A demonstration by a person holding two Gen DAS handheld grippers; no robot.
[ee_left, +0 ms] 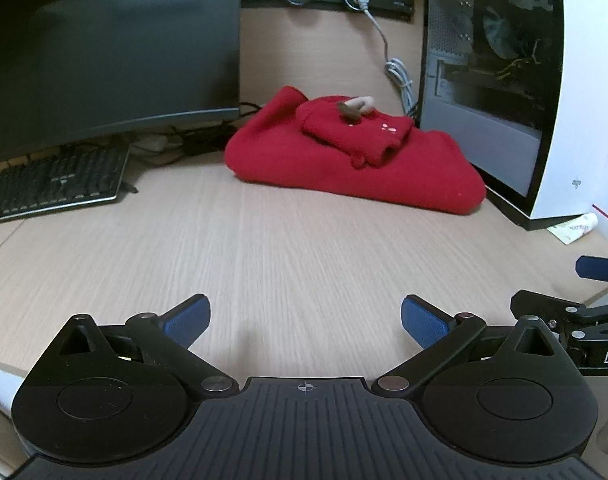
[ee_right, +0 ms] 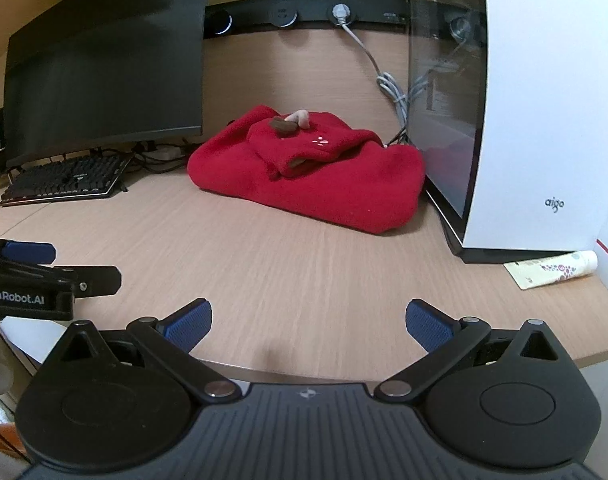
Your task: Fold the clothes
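Note:
A red fleece garment lies folded in a thick bundle at the back of the wooden desk, against the computer case. A smaller folded part with a brown and pink trim sits on top of it. My left gripper hovers over the desk's near half, well short of the garment, open with nothing between its blue pads. My right gripper is at the desk's front edge, also open and empty. Each gripper shows at the side of the other's view.
A dark monitor and a black keyboard stand at the left. A white computer case with a glass side stands at the right. A grey cable hangs from a wall socket strip. A small tube lies by the case.

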